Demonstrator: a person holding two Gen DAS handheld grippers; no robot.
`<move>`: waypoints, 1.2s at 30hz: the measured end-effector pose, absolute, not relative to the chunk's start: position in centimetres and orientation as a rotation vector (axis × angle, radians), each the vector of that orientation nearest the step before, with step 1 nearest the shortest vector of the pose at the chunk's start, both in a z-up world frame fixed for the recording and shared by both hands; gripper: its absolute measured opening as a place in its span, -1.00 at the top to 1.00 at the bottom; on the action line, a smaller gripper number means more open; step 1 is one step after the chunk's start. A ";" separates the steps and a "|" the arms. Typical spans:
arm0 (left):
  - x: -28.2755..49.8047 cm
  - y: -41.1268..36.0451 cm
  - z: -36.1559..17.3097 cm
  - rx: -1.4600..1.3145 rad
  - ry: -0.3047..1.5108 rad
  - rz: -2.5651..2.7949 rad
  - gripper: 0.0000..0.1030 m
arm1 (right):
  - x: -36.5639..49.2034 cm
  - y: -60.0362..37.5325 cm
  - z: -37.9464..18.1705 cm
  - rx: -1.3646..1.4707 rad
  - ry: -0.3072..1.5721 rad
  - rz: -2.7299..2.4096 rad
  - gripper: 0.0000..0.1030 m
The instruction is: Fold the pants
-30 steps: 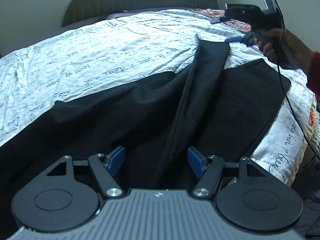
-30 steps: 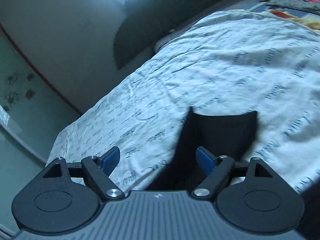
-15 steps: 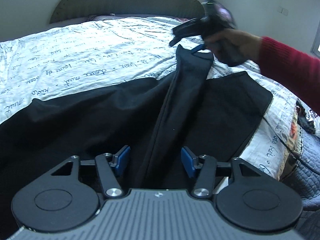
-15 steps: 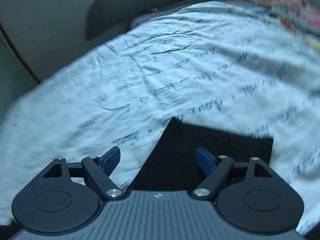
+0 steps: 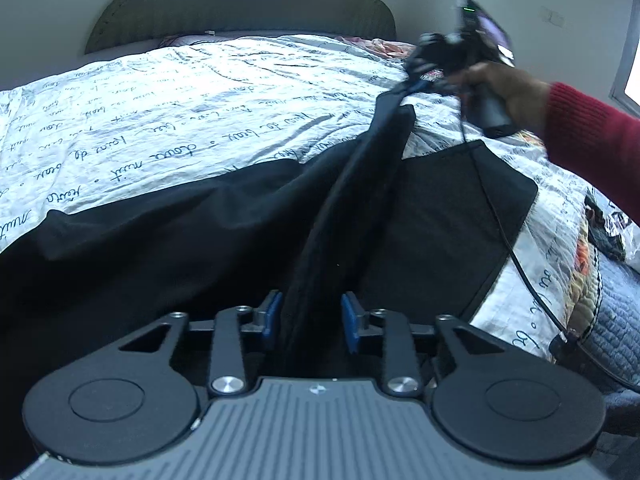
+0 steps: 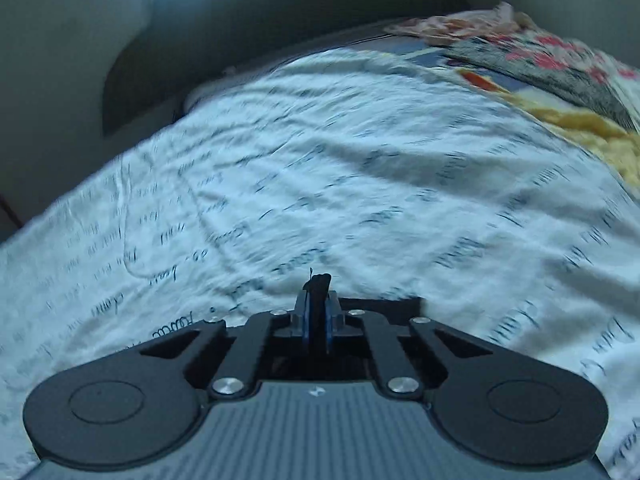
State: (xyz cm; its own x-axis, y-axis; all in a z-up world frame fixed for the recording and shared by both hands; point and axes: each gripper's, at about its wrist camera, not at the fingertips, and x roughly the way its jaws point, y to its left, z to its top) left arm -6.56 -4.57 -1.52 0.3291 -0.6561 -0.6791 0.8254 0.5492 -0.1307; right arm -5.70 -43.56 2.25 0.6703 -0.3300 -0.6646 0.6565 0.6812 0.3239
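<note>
Black pants lie spread across the bed. A raised fold of them runs from my left gripper up to my right gripper at the far right. The left jaws are closing with the fold between the blue pads, which still stand a little apart. In the right wrist view my right gripper is shut on the pants' edge, and a tuft of black cloth sticks out above its pads. More of the pants shows just behind the fingers.
A white bed cover printed with handwriting lies under the pants, with a dark headboard behind. A hand in a red sleeve holds the right gripper; its cable trails over the pants. Patterned blankets lie at the bed's right side.
My right gripper has shut on the pants' edge and pulled it up and to the right. The left jaws have narrowed around the fold; the left hand stayed put.
</note>
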 end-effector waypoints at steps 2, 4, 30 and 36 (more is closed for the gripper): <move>-7.0 -4.9 -1.6 0.283 0.741 -0.980 0.42 | -9.3 -44.5 2.0 0.685 0.559 -0.592 0.86; -7.5 -5.2 -1.6 0.309 0.725 -0.973 0.42 | -12.6 -45.3 1.3 0.761 0.516 -0.596 0.86; -11.1 -9.3 -1.9 0.564 0.592 -0.902 0.41 | -21.3 -48.5 -3.4 1.187 0.210 -0.418 0.91; -12.8 -11.2 -2.5 0.666 0.492 -0.901 0.40 | -23.0 -47.7 2.2 1.099 0.142 -0.341 0.91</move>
State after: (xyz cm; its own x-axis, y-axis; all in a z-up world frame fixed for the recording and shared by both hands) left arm -12.79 -11.25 -2.50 0.5357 -0.5481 -0.6423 0.8368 0.4466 0.3168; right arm -23.03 -47.74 2.18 0.9390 -0.2004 -0.2796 0.3396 0.4091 0.8469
